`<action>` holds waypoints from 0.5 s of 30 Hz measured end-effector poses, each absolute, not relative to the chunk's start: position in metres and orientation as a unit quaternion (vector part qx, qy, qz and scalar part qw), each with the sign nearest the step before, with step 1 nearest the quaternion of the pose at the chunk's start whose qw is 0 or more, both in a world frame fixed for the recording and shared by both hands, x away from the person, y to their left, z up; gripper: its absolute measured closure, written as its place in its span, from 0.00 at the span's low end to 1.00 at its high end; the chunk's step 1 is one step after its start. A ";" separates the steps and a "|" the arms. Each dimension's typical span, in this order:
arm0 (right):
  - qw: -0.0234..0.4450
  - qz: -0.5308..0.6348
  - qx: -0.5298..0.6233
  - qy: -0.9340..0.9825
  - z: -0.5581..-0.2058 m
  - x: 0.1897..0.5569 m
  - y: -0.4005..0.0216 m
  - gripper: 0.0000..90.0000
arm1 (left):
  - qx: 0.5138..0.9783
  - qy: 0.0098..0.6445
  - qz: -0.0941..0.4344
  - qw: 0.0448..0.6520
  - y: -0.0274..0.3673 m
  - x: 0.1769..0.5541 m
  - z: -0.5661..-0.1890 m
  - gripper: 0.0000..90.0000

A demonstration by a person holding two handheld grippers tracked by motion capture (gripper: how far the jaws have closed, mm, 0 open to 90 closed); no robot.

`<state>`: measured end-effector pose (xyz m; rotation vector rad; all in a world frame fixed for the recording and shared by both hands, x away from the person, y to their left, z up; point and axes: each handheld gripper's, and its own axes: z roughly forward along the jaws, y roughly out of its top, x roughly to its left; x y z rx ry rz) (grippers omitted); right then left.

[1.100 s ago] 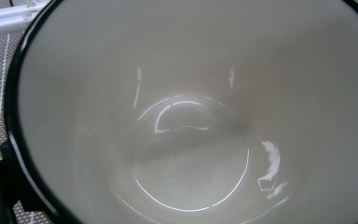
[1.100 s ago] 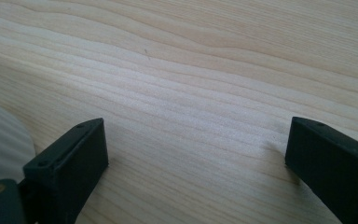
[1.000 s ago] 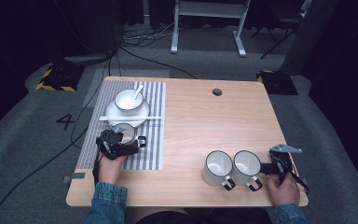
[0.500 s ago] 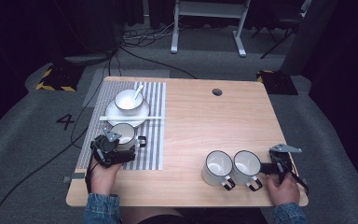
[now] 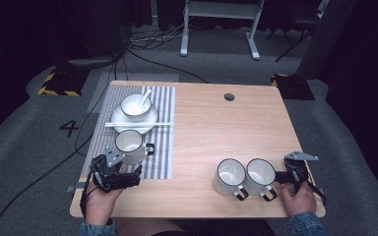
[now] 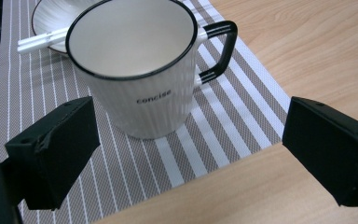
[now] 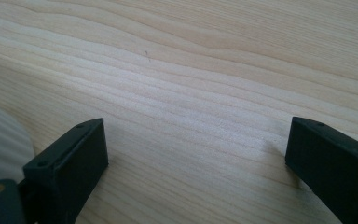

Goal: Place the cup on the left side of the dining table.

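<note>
A white mug [image 5: 129, 143] with a black rim and handle stands on the striped placemat [image 5: 160, 147]; in the left gripper view this mug [image 6: 135, 70] reads "concise" and sits just beyond the jaws. My left gripper [image 5: 124, 173] [image 6: 191, 128] is open near the mat's front edge, a little short of the mug and not touching it. Two more white mugs [image 5: 229, 175] [image 5: 261, 173] stand side by side at the front right. My right gripper [image 5: 286, 175] [image 7: 196, 140] is open just right of them, over bare wood, with a mug's white wall [image 7: 0, 135] at its left jaw.
Behind the mug on the placemat, a white bowl [image 5: 136, 105] holding a spoon sits on a plate [image 5: 148, 121], with white chopsticks [image 5: 138, 124] laid across the plate's front. A round cable hole [image 5: 229, 97] lies at the back of the wooden table [image 5: 216, 132].
My left gripper has drawn back from the mug on the placemat toward the table's near edge; that mug stays put. The right gripper and its two mugs have not moved.
</note>
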<state>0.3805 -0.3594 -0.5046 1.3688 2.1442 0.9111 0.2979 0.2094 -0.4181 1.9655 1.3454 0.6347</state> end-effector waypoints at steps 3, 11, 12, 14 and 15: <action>0.218 0.329 0.494 0.774 -0.505 0.381 -0.359 0.06 | 0.749 0.519 0.237 0.336 0.216 0.289 -0.417 0.05; 0.218 0.329 0.494 0.775 -0.505 0.381 -0.359 0.06 | 0.754 0.520 0.229 0.330 0.225 0.269 -0.423 0.05; 0.218 0.329 0.494 0.775 -0.505 0.381 -0.359 0.06 | 0.753 0.520 0.229 0.333 0.226 0.267 -0.423 0.05; 0.218 0.329 0.494 0.775 -0.505 0.381 -0.359 0.06 | 0.755 0.516 0.226 0.337 0.227 0.263 -0.423 0.05; 0.218 0.329 0.494 0.775 -0.505 0.381 -0.359 0.06 | 0.758 0.510 0.228 0.336 0.228 0.262 -0.424 0.05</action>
